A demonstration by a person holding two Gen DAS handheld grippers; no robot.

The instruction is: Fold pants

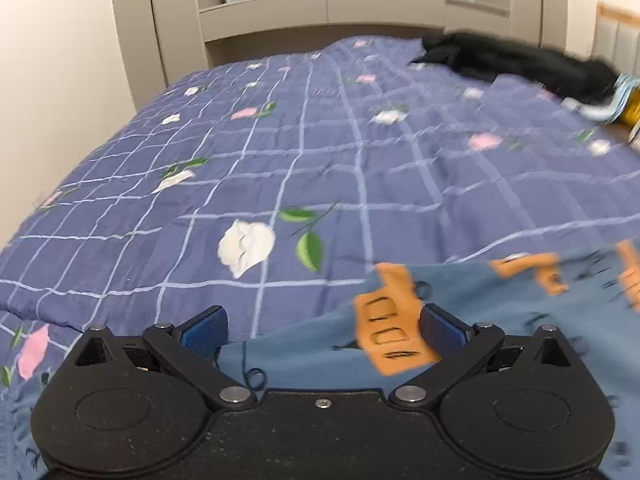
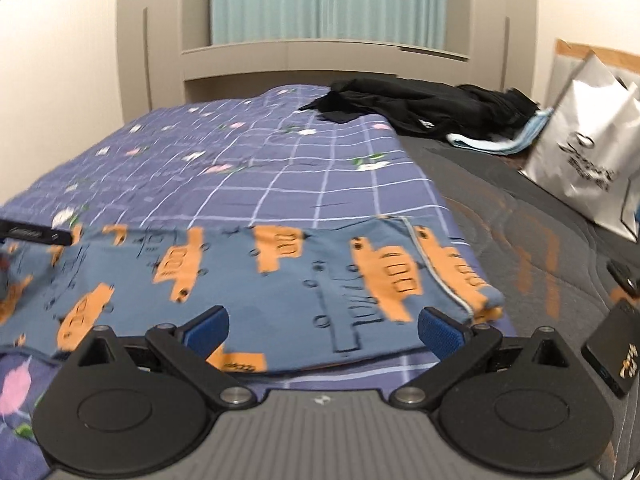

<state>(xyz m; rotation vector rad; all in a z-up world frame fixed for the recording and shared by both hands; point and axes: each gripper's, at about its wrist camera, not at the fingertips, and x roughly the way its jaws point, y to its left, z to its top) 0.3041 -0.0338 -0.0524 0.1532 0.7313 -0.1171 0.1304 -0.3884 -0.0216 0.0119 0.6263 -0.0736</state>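
The blue pants with orange vehicle prints lie folded flat on the purple checked quilt. Their folded edge with a white seam is at the right. My right gripper is open, its blue pads just above the near edge of the pants, holding nothing. In the left wrist view the pants fill the lower right, and my left gripper is open over their left end. The other gripper's black tip shows at the far left of the right wrist view.
A pile of black clothes lies at the head of the bed, over light blue cloth. A silver shopping bag stands at the right. A dark phone-like box lies on the grey blanket. The wooden headboard is behind.
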